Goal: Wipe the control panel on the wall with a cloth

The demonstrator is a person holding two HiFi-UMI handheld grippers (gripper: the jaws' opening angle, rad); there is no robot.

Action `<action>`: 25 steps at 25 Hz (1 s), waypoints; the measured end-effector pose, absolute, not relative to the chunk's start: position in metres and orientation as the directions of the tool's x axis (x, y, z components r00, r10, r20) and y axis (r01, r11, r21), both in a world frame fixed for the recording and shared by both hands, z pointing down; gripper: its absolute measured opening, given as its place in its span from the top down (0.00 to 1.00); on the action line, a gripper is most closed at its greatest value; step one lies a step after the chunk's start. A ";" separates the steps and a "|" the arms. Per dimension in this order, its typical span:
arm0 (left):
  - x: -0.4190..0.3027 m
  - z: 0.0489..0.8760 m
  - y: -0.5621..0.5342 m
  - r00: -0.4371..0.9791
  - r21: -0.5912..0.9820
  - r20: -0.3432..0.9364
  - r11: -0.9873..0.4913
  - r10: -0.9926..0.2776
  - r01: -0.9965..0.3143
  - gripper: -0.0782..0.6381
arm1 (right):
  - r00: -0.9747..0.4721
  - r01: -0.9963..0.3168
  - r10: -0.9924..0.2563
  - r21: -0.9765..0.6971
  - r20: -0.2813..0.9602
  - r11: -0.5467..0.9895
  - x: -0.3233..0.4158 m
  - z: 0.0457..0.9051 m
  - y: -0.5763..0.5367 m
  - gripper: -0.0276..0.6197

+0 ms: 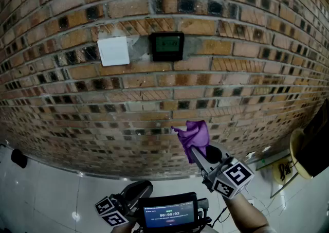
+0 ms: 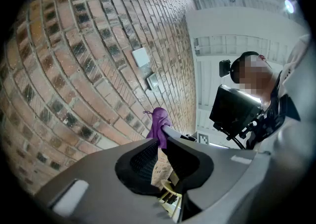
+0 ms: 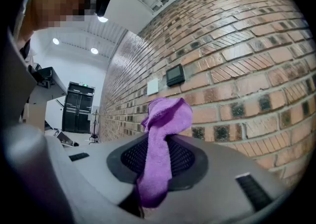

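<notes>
Below the control panel (image 1: 166, 46) (digits unreadable), right tongs (image 1: 198, 156) pinch cloth (image 1: 194, 135).

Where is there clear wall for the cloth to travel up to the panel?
Bare brick wall lies between the purple cloth in the right hand-held gripper and the black control panel. Tight only left of it, beside the white square plate.

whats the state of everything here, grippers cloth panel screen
left gripper: jaws slightly apart, nothing between them
right gripper: jaws shut on the purple cloth
purple cloth: bunched, sticking out past the jaws, clear of the wall
control panel: mounted on the brick wall, display faintly lit, nothing touching it
screen low in the head view: lit
</notes>
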State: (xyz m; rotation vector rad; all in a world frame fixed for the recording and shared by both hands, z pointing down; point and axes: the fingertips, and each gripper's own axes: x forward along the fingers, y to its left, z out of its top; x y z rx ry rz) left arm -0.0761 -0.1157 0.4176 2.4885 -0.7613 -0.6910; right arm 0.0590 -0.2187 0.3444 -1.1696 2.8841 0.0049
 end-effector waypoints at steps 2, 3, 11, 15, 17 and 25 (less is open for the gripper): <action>-0.078 0.413 -0.116 0.718 0.532 -0.334 -0.751 -0.610 -0.391 0.81 | -0.724 -0.690 -0.689 0.017 -0.033 0.724 0.053 0.336 -0.222 0.81; -0.078 0.411 -0.116 0.717 0.528 -0.336 -0.753 -0.611 -0.394 0.81 | -0.727 -0.687 -0.686 0.027 -0.036 0.726 0.051 0.332 -0.223 0.81; -0.082 0.394 -0.117 0.714 0.481 -0.349 -0.770 -0.607 -0.419 0.81 | -0.732 -0.681 -0.680 0.060 -0.029 0.730 0.033 0.315 -0.241 0.81; -0.087 0.388 -0.121 0.711 0.477 -0.348 -0.768 -0.611 -0.427 0.81 | -0.743 -0.669 -0.669 0.099 -0.037 0.737 0.020 0.302 -0.249 0.81; -0.088 0.387 -0.123 0.713 0.475 -0.344 -0.768 -0.611 -0.429 0.81 | -0.748 -0.661 -0.662 0.134 -0.043 0.738 0.013 0.294 -0.253 0.81; -0.097 0.380 -0.134 0.700 0.474 -0.330 -0.752 -0.634 -0.457 0.81 | -0.765 -0.636 -0.639 0.239 -0.077 0.733 -0.017 0.263 -0.265 0.81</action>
